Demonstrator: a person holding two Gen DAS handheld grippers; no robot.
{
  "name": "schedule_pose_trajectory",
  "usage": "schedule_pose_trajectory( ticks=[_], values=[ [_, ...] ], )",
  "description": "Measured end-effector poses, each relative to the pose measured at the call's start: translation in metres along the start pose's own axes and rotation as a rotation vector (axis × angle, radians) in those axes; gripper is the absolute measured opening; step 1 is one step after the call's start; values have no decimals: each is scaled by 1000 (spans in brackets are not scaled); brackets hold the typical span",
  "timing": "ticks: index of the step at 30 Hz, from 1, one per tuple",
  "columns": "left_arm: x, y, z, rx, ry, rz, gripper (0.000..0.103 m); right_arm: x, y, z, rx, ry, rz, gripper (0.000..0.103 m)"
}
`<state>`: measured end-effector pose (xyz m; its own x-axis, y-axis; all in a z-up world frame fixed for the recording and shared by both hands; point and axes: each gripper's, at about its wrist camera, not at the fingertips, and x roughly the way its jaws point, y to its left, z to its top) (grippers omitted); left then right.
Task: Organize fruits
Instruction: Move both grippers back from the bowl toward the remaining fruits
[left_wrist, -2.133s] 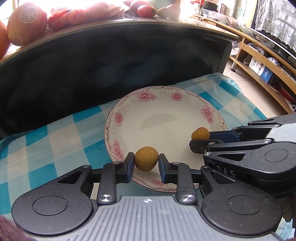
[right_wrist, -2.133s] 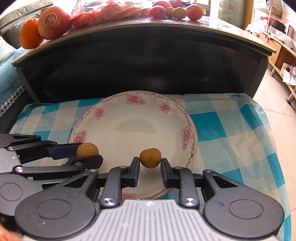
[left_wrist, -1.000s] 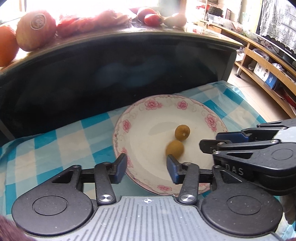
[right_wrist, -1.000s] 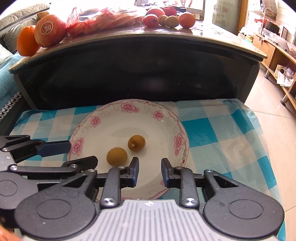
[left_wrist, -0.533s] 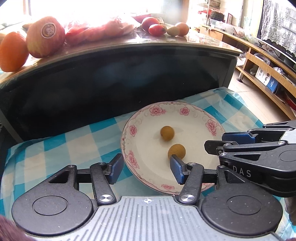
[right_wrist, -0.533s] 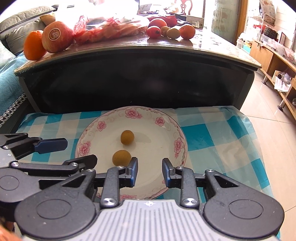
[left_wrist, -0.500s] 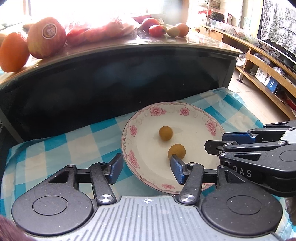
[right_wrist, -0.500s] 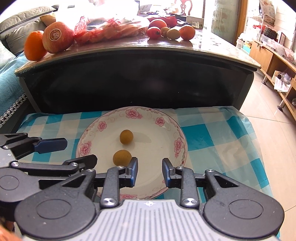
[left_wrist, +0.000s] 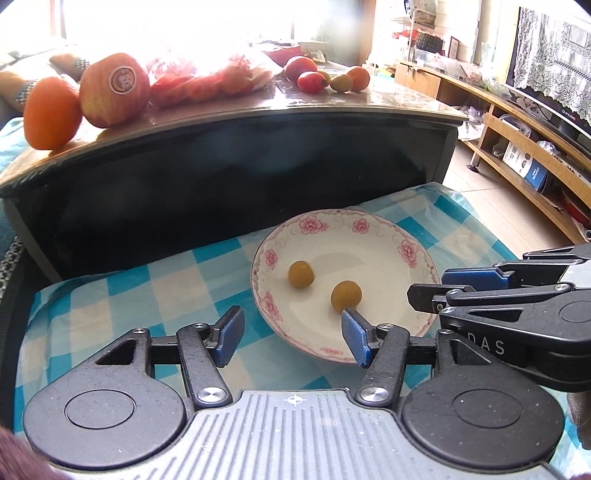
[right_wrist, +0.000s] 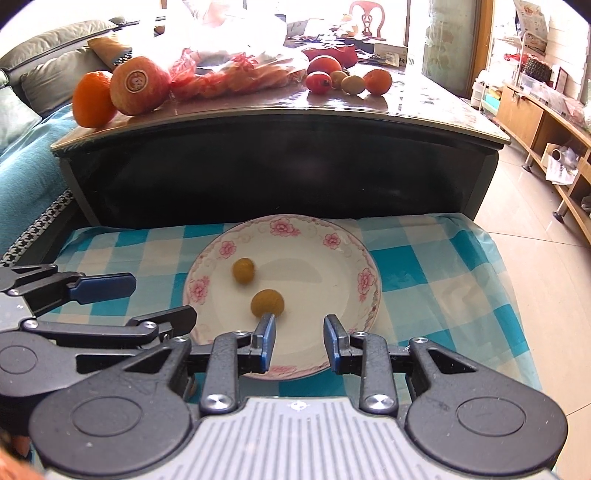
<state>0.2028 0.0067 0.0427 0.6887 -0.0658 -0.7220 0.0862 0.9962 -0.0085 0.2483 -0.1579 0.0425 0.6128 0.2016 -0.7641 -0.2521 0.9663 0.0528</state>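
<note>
Right wrist: 2 fruits (right_wrist: 267, 302) on plate (right_wrist: 364, 258); both claws (right_wrist: 299, 339) gaping, empty, just short.

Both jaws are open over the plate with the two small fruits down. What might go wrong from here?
1. The two small round fruits lie loose on the smooth plate; a nudge may roll them.
2. The right gripper has one finger right beside the nearer fruit, so pulling back carelessly might knock it.
3. The left gripper sits close to the right one, so they may collide.
</note>
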Motion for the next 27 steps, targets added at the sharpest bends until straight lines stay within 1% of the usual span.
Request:
schedule_pose_trajectory(
  ticks=[16,27],
  values=[
    [-29,2,-23,10,8,3,66,-23,16,-23,4,23,32,33],
    [-47,6,-55,9,41,6,65,-33,35,-50,-27,74,65,33]
  ],
)
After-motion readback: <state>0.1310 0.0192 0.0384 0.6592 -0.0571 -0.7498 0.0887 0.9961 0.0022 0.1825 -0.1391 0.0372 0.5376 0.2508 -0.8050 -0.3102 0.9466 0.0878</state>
